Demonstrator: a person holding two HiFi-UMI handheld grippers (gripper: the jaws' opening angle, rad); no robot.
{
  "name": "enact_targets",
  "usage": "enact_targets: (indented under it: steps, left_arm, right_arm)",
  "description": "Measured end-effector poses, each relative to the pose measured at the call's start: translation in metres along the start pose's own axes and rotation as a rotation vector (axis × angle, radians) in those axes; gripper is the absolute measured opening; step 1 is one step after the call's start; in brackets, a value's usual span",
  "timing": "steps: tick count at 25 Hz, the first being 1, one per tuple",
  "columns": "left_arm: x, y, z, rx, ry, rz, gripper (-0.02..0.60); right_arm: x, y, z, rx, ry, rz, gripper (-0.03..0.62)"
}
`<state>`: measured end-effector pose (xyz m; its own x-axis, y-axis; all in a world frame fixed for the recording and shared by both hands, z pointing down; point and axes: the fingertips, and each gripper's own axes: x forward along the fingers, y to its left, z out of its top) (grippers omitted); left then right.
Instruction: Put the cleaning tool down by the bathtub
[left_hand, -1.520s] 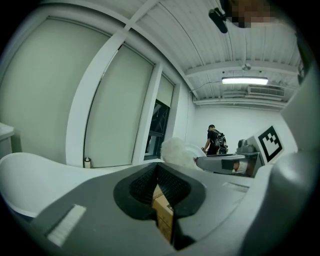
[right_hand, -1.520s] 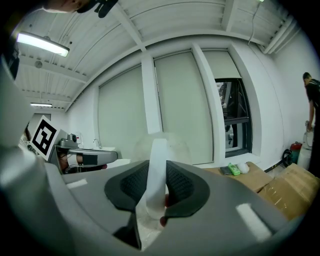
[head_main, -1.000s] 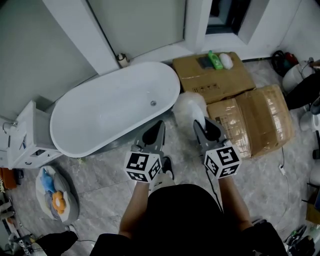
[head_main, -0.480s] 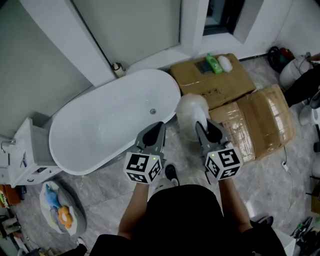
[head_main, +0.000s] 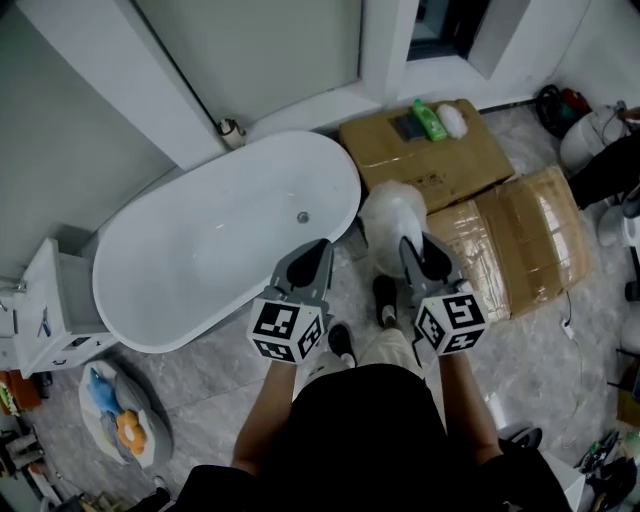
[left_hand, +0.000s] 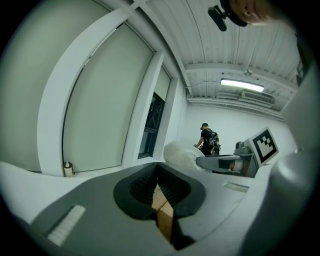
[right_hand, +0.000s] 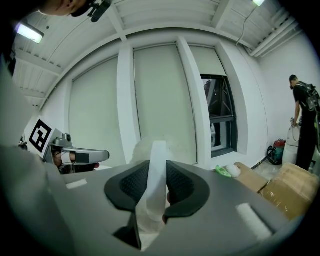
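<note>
The white bathtub (head_main: 215, 240) lies at the left middle of the head view. The cleaning tool is a white fluffy duster head (head_main: 390, 212) on a flat white handle (right_hand: 156, 167). My right gripper (head_main: 411, 246) is shut on that handle, and the head hangs over the floor between the tub's right end and the boxes. The handle stands upright between the pads in the right gripper view (right_hand: 155, 186). My left gripper (head_main: 317, 248) is beside it, over the tub's near rim, shut with nothing in it. Its pads meet in the left gripper view (left_hand: 159, 186).
Cardboard boxes (head_main: 425, 150) (head_main: 525, 240) fill the floor right of the tub; a green bottle (head_main: 430, 120) lies on the far one. A white cabinet (head_main: 45, 310) and a bag of toys (head_main: 115, 405) are at the left. My shoes (head_main: 385, 298) are below the grippers. A person (right_hand: 302, 120) stands at the far right.
Both grippers have moved forward together with the duster, nearer the tub's right end. A foot has stepped forward beneath the right gripper.
</note>
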<state>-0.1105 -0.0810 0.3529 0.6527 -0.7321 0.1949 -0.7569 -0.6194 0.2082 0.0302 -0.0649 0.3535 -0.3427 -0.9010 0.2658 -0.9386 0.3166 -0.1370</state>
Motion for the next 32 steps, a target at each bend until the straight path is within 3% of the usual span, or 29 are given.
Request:
enact_targets:
  steps: [14,32]
  left_arm:
    - [0.090,0.038,0.016,-0.031,0.019,0.096,-0.003]
    - [0.203,0.059,-0.012,-0.123,0.112,0.221,-0.003]
  right_arm:
    - [0.098,-0.072,0.014,-0.041,0.064,0.060,0.098]
    - [0.222,-0.183,-0.048,-0.062,0.279,0.151,0.097]
